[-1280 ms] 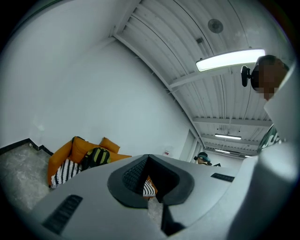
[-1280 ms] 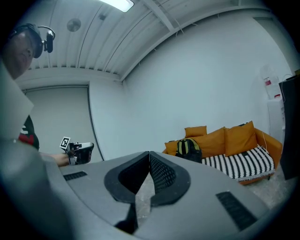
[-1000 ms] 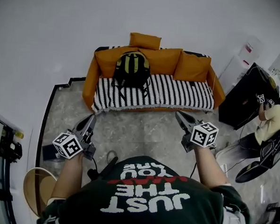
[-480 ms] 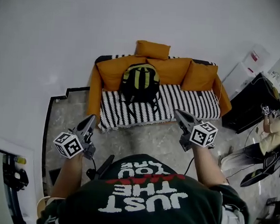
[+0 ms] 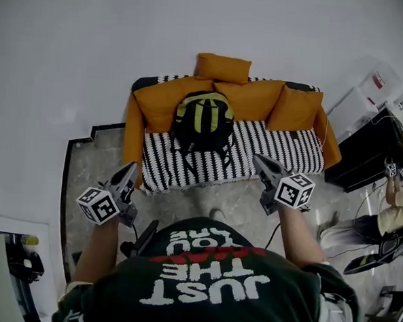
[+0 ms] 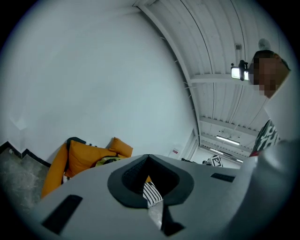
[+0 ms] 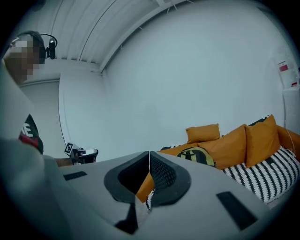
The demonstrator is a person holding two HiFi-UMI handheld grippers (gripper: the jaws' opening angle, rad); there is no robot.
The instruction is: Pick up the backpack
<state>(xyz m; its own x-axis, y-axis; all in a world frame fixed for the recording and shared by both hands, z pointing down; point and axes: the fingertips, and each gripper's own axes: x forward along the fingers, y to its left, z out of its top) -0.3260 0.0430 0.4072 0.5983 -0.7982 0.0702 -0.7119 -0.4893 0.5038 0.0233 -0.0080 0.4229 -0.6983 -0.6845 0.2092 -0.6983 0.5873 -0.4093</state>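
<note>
On sofa (image 5: 284, 145) | backpack (image 5: 204, 122) (upright) | left gripper (image 5: 130, 169), right gripper (image 5: 259, 160): jaws together

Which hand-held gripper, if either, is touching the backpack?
Apart, both. The head view shows the left hand-held gripper and right hand-held gripper in the air short of the sofa, clear of the backpack on its seat.

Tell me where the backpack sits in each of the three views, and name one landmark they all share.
Head view: the backpack is upper centre, upright on the striped seat of the sofa.
Left gripper view: low left, only its yellow-green top showing.
Right gripper view: just right of centre, low in the picture.
Shared landmark: the small orange cushion on top of the sofa's back, also seen at and.
</note>
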